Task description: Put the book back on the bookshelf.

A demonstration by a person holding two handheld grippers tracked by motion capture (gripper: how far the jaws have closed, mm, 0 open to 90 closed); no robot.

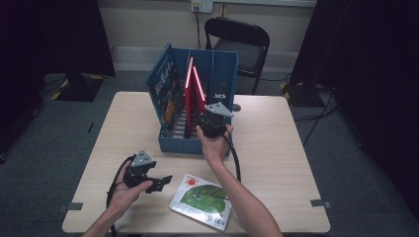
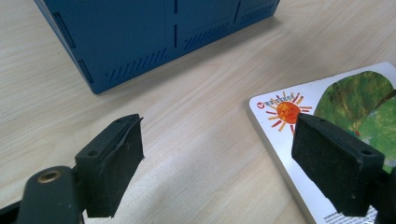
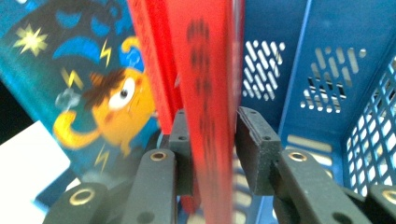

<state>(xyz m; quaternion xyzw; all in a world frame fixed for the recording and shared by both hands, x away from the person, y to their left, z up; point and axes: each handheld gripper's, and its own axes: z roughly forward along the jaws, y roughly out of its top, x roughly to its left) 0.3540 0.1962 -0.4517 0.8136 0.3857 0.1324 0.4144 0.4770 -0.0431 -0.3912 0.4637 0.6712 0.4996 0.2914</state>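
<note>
- At the lower left of the high view, the left gripper (image 1: 159, 183) hung low over the table (image 1: 276, 143) with its jaws standing wide apart and nothing between them; in the left gripper view they framed bare wood, the right-hand jaw overlapping the near corner of the leaf book.
- That leaf book (image 1: 202, 200), with a sun and a green leaf on its cover, lay flat at the lower centre of the high view, near the table's front edge and just right of the left gripper. It had not been picked up, so by my reading it was the part left to do.
- At the centre of the high view stood the blue file box (image 1: 195, 144), with a blue picture book (image 1: 165, 94) upright in its left part, already put away.
- Just right of that, the red book (image 1: 193, 91) stood upright inside the box. The right gripper (image 1: 201, 120) was at its near edge; in the right gripper view the jaws sat on either side of the red cover, the right-hand one with a slim gap, so the hold looked slackened rather than clamped.
- I judged the red book to be seated and being let go: two books in, one left on the table.
</note>
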